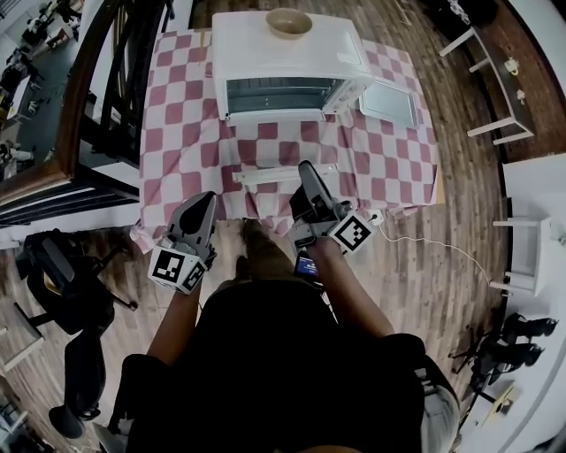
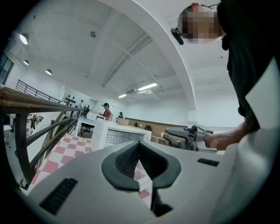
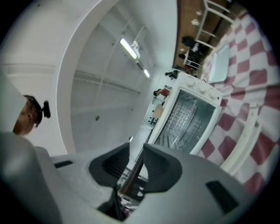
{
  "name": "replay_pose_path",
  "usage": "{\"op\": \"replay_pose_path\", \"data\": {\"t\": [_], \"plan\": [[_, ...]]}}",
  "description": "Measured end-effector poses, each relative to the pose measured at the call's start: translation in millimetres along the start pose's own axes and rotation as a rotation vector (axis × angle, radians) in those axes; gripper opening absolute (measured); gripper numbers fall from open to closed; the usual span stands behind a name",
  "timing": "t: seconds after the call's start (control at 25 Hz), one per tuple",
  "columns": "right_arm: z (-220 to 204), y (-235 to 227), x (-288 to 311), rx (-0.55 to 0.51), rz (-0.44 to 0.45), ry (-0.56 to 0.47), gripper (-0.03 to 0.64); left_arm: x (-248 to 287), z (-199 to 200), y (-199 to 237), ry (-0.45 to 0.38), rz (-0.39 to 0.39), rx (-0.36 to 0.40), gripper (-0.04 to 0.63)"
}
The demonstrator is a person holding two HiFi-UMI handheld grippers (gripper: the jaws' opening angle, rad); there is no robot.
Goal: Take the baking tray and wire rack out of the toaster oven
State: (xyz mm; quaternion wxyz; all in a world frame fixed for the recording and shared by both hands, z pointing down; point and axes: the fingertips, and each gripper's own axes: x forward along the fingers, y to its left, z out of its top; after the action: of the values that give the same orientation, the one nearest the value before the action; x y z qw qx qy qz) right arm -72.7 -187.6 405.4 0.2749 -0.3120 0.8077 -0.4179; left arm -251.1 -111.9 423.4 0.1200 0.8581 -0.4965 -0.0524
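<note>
On the far side of the table stands the white toaster oven. The wire rack sits inside it, visible through the open mouth. The door hangs fully down toward the person. What looks like the baking tray is flat, pale and rectangular, and it lies on the checked cloth just right of the oven. A tan bowl rests on the oven's roof.

Both hands are held low in front of the body, short of the oven. The right gripper reaches over the table's near edge and points at the oven mouth. It is rolled well onto its side, so its own view shows the oven tilted. Its tips are near the door's handle without touching it. Its jaws stand a narrow slot apart with nothing between them. The lowered door lies between them and the rack.

The left gripper points level from the cloth's near edge, well apart from the oven. Its jaws meet tip to tip and hold nothing.

Further out, a dark wooden railing runs along the table's left side. A black chair stands on the plank floor beside the person, and a white cable trails off to the right.
</note>
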Motion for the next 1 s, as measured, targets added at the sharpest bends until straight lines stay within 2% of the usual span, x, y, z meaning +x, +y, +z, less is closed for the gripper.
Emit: {"op": "replay_pose_path", "data": {"t": [0.08, 0.2, 0.4, 0.68, 1.0], "plan": [[11.9, -35.1, 24.0, 0.118, -0.021, -0.029, 0.089, 20.3, -1.3, 16.6, 0.010, 0.012, -0.017, -0.011], [26.1, -86.6, 65.6, 0.198, -0.054, -0.029, 0.091, 54.0, -2.5, 41.2, 0.036, 0.026, -0.007, -0.011], [30.3, -180.8, 117.6, 0.360, -0.184, -0.056, 0.100, 95.5, -18.0, 75.8, 0.105, 0.033, -0.016, -0.011], [30.8, -253.2, 184.2, 0.414, -0.249, -0.041, 0.103, 134.5, -40.6, 117.4, 0.158, 0.082, -0.065, -0.011], [43.1, -274.9, 219.4, 0.433, -0.235, -0.062, 0.095, 148.7, -41.1, 135.0, 0.172, 0.107, -0.077, -0.011]]}}
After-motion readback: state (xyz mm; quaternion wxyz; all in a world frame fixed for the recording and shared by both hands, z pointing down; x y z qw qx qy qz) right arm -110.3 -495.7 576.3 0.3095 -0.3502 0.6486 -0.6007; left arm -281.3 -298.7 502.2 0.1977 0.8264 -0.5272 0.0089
